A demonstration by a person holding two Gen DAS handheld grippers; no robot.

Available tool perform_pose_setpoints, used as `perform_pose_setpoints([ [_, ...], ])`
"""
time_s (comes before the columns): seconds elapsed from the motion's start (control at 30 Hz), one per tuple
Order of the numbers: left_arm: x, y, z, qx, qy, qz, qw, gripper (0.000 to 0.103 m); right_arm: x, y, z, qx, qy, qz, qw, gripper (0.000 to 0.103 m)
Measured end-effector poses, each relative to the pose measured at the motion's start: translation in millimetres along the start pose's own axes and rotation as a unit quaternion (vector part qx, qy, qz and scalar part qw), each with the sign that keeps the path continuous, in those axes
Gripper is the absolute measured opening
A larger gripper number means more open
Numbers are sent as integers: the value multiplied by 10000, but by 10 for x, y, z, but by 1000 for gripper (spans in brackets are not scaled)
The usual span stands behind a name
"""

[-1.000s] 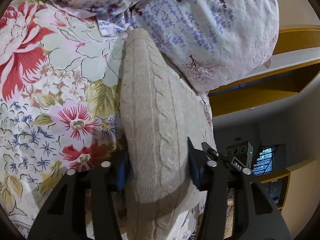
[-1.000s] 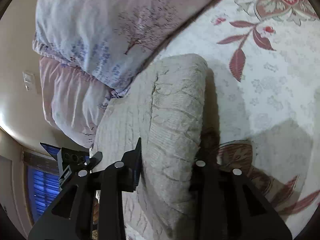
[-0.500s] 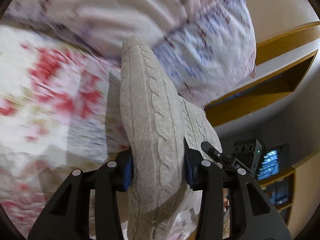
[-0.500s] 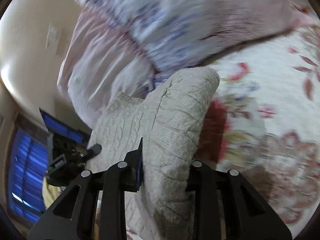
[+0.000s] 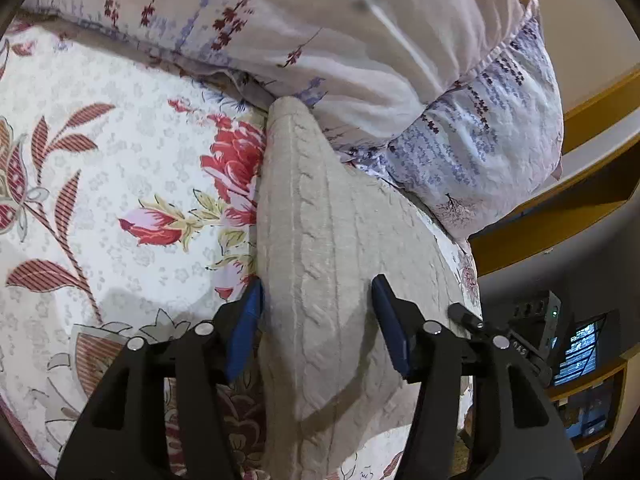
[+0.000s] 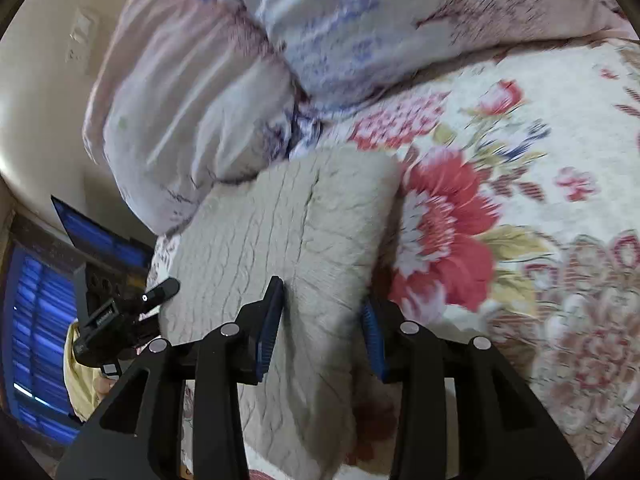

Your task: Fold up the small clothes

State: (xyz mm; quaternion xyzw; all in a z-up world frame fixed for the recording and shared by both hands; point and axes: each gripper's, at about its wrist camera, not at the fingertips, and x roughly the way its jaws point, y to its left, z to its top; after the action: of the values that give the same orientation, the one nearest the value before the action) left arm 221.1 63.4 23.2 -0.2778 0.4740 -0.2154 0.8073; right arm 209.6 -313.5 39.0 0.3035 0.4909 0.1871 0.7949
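Left gripper (image 5: 318, 320) and right gripper (image 6: 322, 320) both straddle the folded sweater (image 5: 320, 248) (beige cable-knit) on the bed (image 5: 120, 168). Fingers opening, sweater btwn them. Pillows (image 5: 360, 40) just behind.

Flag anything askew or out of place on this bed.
Little stands out. The beige cable-knit garment lies folded on the floral bedspread, its far end tucked against the pale floral pillows. Both grippers' jaws are opening, with a raised fold of knit between them.
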Motion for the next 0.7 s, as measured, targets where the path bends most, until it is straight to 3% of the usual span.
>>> perform_pose_setpoints([
  [0.07,14,-36,3,51,-22,40,10000,61,-64,-41,-8,54,-97,3,9999,40],
  [0.17,51,-93,-8,187,-26,197,9996,63,-27,-14,-18,-35,-186,-74,9998,13],
  [0.27,105,-127,-20,272,-24,357,9990,68,4,55,4,-200,-392,-500,9978,10],
  [0.37,147,-166,-40,412,-45,624,9972,73,136,-18,-7,-19,-293,-994,9946,10],
  [0.53,69,-334,-98,904,-307,1008,9903,73,110,27,-56,-182,-320,-1246,9915,13],
  [0.7,-126,-627,-233,1716,-843,1369,9719,74,-267,366,-187,-908,-990,-1189,9838,36],
])
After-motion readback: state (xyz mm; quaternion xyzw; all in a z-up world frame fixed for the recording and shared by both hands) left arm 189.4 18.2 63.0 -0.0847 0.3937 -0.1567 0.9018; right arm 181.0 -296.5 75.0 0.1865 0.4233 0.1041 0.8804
